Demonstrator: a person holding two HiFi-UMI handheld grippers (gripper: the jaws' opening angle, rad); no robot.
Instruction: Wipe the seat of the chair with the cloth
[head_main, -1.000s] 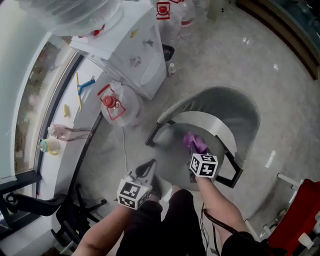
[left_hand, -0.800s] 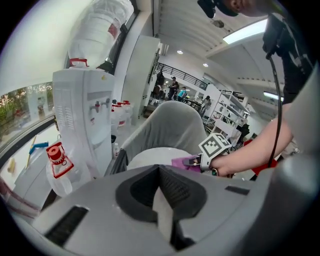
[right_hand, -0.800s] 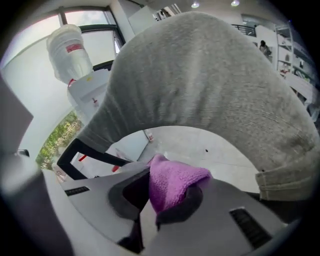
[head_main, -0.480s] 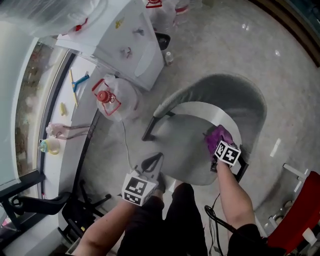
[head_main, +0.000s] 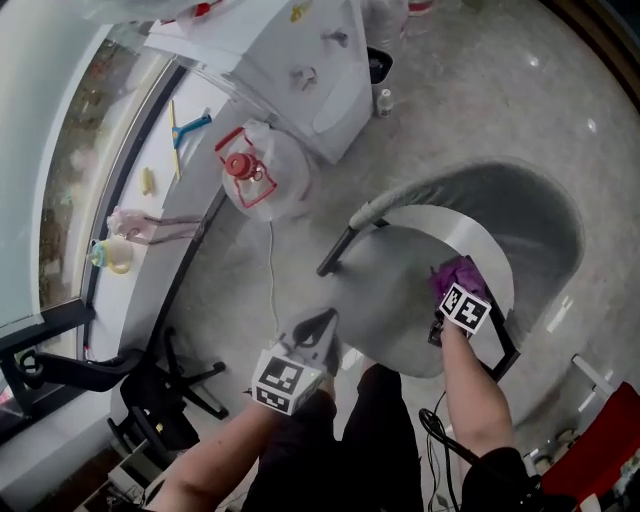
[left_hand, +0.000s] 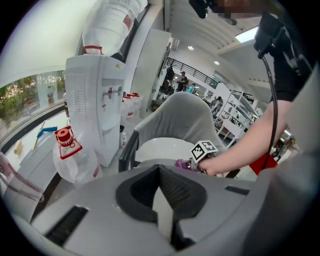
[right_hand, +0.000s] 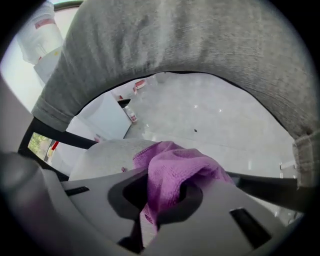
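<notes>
on the seat (head_main: 400, 300), cloth (right_hand: 175, 167) tight in right gripper (right_hand: 150, 210); left gripper (left_hand: 161, 185) closed, empty

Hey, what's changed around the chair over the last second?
The right tool, shut on the purple cloth, has swept the cloth across the seat from its middle to its right side, near the backrest. The left tool stayed shut and empty by the seat's front edge, and the right tool's grip on the cloth is unchanged.
</notes>
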